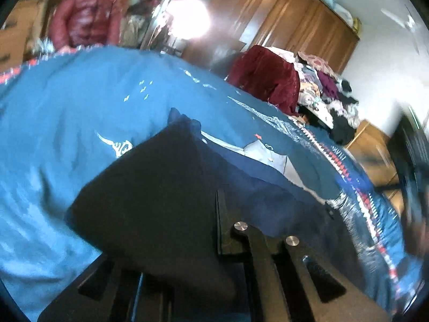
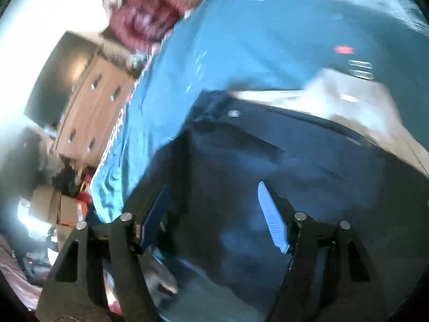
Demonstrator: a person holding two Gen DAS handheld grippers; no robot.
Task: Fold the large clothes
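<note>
A dark navy garment (image 1: 166, 187) with a light grey panel lies on a blue bedspread (image 1: 80, 102). In the left wrist view its near edge is bunched over my left gripper (image 1: 214, 222). That gripper's jaws are drawn together on the cloth; one finger (image 1: 221, 228) shows and the other is buried under fabric. In the right wrist view the same garment (image 2: 295, 155) fills the lower half. My right gripper (image 2: 211, 212) stands open over it, blue pads (image 2: 272, 220) wide apart. The blur hides whether its fingers touch the cloth.
A maroon cloth and a heap of mixed clothes (image 1: 308, 88) sit at the bed's far edge. Behind them are wooden wardrobes (image 1: 295, 18), with a red padded jacket (image 1: 88, 13) at the far left. A wooden dresser (image 2: 91, 112) and cardboard boxes (image 2: 53, 206) stand beside the bed.
</note>
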